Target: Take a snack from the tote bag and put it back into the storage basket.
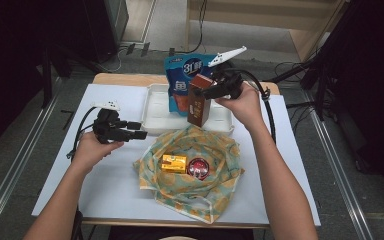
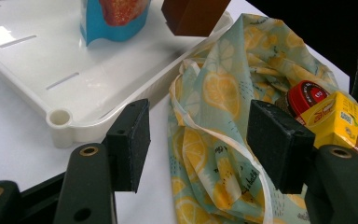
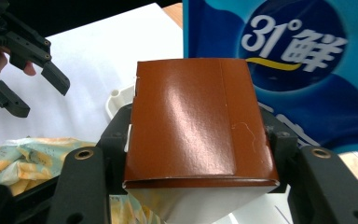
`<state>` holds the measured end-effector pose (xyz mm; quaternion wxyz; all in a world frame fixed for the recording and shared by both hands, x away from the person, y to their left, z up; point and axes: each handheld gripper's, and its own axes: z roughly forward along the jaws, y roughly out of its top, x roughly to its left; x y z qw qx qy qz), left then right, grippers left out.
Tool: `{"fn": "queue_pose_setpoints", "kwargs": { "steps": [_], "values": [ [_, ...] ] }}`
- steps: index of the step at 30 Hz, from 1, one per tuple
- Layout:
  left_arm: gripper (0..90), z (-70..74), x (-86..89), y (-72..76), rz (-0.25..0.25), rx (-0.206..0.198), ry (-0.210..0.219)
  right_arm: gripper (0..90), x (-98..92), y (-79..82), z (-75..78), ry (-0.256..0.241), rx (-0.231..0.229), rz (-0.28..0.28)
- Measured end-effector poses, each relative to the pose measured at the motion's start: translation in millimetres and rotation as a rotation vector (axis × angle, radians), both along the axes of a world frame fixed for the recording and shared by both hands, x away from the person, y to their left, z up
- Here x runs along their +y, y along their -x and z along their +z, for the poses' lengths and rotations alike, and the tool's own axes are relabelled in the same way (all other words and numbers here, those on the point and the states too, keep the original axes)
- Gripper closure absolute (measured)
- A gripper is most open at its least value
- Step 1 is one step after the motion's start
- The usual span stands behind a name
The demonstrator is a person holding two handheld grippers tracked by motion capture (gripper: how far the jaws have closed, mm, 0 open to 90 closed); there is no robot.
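My right gripper (image 1: pixel 209 91) is shut on a tall brown box (image 1: pixel 199 101), held upright just over the near right edge of the white tray (image 1: pixel 156 117); the box (image 3: pixel 196 125) sits clamped between the jaws (image 3: pixel 196 144). A blue snack bag (image 1: pixel 184 82) stands in the tray behind the box. My left gripper (image 1: pixel 141 130) hovers open and empty over the table left of the lemon-print cloth bag (image 1: pixel 200 192). Inside that cloth bag lie a yellow box (image 1: pixel 173 163) and a round red tin (image 1: pixel 198 168). The left gripper view has the cloth bag (image 2: pixel 214 121), the tin (image 2: pixel 308 95) and the yellow box (image 2: pixel 342 123) ahead of its jaws (image 2: pixel 198 140).
A white sheet (image 1: pixel 60 165) covers the table, with bare room at the left and right of the cloth bag. The wooden table edge (image 1: pixel 115 78) lies beyond the tray. Cables trail on the floor behind the table.
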<state>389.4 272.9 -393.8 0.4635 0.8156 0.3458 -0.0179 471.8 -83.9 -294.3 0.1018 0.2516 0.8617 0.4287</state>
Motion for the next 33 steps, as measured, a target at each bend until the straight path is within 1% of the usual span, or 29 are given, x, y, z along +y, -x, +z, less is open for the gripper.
{"fn": "queue_pose_setpoints", "kwargs": {
  "steps": [2,5,7,9,14,18,21,24,27,30,33],
  "values": [
    [39.9,-0.1,-0.1,0.1,-0.001,0.002,0.002,43.6,2.4,-2.0,-3.5,-0.016,0.011,0.002],
    [39.9,-0.3,-0.2,0.2,0.0,0.003,0.002,43.6,4.2,-4.9,-7.0,-0.038,0.009,-0.007],
    [39.9,-0.1,0.0,0.1,-0.002,0.004,0.006,43.7,5.4,-6.4,-8.8,-0.037,0.004,-0.011],
    [39.9,0.7,0.2,0.3,-0.004,0.002,0.012,43.6,7.3,-7.8,-10.9,-0.025,0.001,-0.017],
    [39.9,-0.2,0.3,-0.1,-0.003,0.006,0.008,43.6,12.9,-8.8,-17.5,-0.029,0.019,-0.009],
    [39.9,-0.7,0.6,0.0,0.0,0.008,0.008,43.6,15.0,-8.0,-22.7,-0.014,0.001,-0.014],
    [40.0,0.2,0.7,0.1,-0.006,0.012,0.022,43.6,13.4,-8.9,-26.7,-0.02,0.022,-0.019],
    [40.0,0.9,1.1,0.1,-0.009,0.015,0.044,43.7,12.2,-8.2,-31.3,-0.011,0.019,-0.02],
    [40.0,0.9,1.9,-0.2,-0.007,0.015,0.037,43.6,11.9,-7.5,-37.7,0.001,0.023,-0.023],
    [40.0,0.2,1.8,-0.4,-0.004,0.018,0.037,43.6,7.1,-7.4,-41.3,-0.026,0.022,-0.032],
    [40.0,-0.3,1.1,-0.6,-0.006,0.019,0.034,43.7,4.8,-5.8,-42.9,-0.033,0.016,-0.027]
  ]
}}
